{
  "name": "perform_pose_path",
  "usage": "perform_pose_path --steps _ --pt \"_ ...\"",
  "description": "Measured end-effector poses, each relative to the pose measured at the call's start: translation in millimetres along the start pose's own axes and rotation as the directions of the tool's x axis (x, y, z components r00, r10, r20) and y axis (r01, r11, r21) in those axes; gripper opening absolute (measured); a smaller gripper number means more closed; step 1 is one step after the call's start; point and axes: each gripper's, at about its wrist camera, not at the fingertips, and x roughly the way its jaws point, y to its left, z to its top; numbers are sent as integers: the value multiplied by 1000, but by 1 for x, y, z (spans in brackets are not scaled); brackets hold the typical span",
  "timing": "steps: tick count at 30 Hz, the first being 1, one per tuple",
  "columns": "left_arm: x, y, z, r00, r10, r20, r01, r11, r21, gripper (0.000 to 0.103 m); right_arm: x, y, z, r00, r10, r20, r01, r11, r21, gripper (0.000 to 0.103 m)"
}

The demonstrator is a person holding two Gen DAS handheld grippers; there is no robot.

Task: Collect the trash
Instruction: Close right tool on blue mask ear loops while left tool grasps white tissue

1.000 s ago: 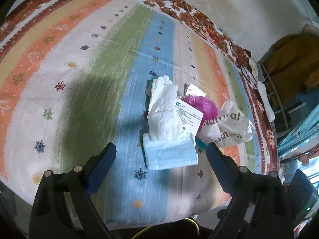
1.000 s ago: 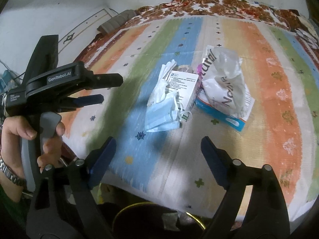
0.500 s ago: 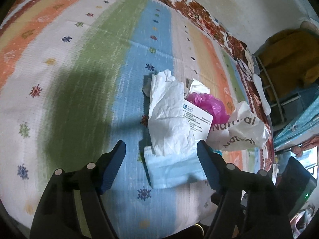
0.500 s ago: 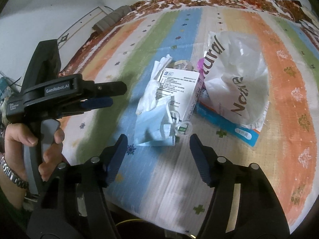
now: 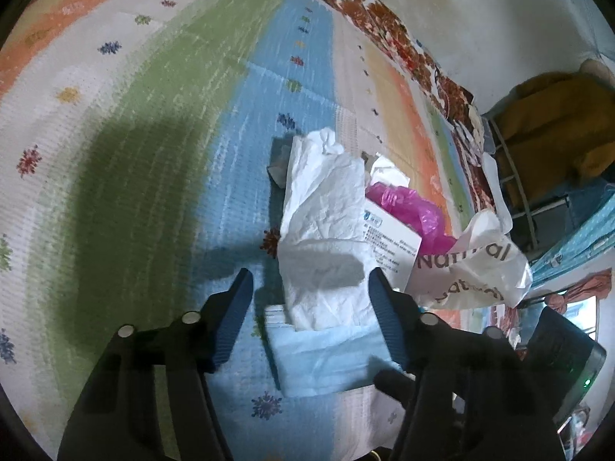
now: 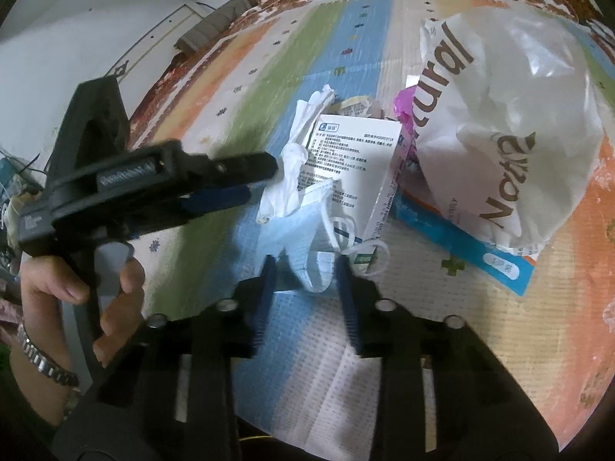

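Trash heap near front edge of striped bedspread (image 5: 161, 123). Step: first pickup. Right gripper (image 6: 305, 269) jaws just closing around blue face mask (image 6: 303, 230), pads not yet pressing. Left gripper (image 5: 309, 288) jaws closing, straddling white tissue (image 5: 326, 207), no grip. Next: finish squeeze, lift clear.
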Motion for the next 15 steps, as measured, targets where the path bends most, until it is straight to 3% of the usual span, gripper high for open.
perform_pose_path --steps 3,5,7,15 --pt "5 1 -3 1000 7 -14 -7 1000 10 40 2 -1 1 1000 12 -4 -12 1000 14 14" --pt "4 3 -3 1000 17 -8 -17 1000 8 21 2 -1 1 1000 19 -5 -19 1000 17 9" --pt "2 4 -3 1000 17 0 -17 1000 7 11 2 0 1 1000 24 -6 -23 1000 16 7" --pt "-12 1 1 999 23 32 -23 1000 18 5 -6 6 0 1000 10 -2 -10 1000 -19 3"
